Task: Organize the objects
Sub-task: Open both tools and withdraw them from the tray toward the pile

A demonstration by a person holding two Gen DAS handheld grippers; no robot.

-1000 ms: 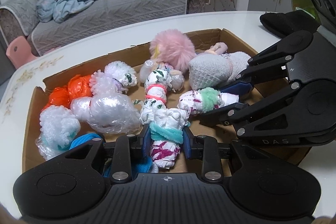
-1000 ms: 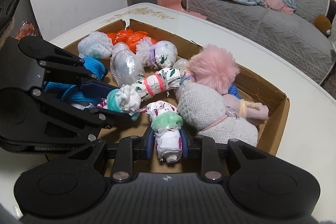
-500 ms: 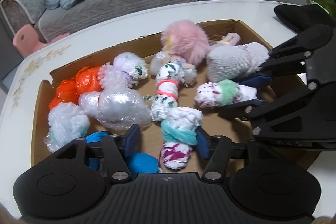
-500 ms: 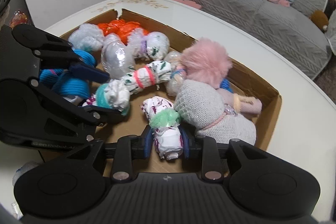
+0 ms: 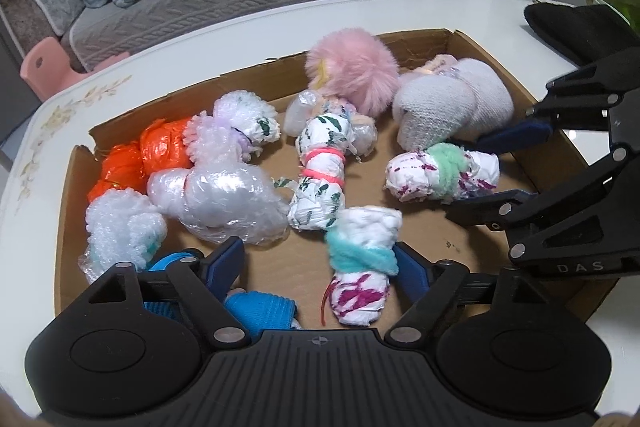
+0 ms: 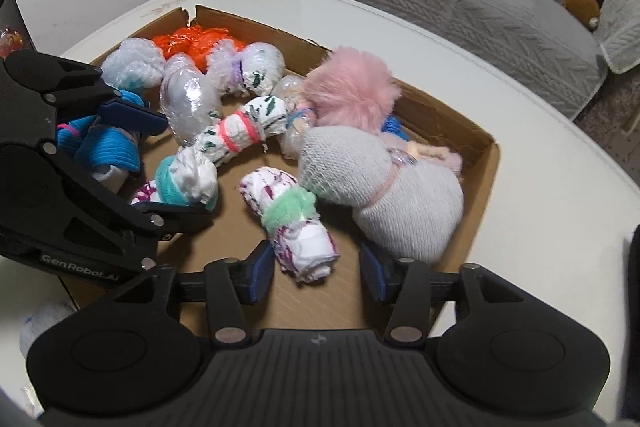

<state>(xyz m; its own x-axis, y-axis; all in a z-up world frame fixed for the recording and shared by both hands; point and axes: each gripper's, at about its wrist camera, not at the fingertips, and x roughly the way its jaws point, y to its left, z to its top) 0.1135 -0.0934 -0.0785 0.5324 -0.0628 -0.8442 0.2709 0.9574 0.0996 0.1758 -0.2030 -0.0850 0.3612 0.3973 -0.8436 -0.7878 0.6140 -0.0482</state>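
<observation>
A shallow cardboard box [image 5: 448, 43] on a white table holds several wrapped bundles. My left gripper [image 5: 318, 263] is open; a white bundle with a teal band [image 5: 362, 259] lies on the box floor between its fingers, touching the right one. My right gripper [image 6: 316, 267] is open around a white bundle with a mint-green band [image 6: 290, 215], also lying loose in the box [image 6: 486, 163]. The mint-banded bundle shows in the left wrist view [image 5: 444, 173], with the right gripper's fingers [image 5: 508, 137] either side of it. The teal-banded bundle [image 6: 186, 181] sits by the left gripper's fingers [image 6: 136, 117].
The box also holds a pink fluffy ball [image 5: 354, 71], a grey knitted bundle [image 5: 452, 103], a pink-banded white bundle [image 5: 322, 167], bubble-wrap bundles [image 5: 224, 199], orange plastic [image 5: 144, 155] and a blue roll [image 5: 260, 311]. A black object [image 5: 576, 27] lies at the table's right. A sofa stands behind.
Both grippers have opened and let go of their bundles, which now lie on the box floor. Both grippers have drawn back and up a little.
</observation>
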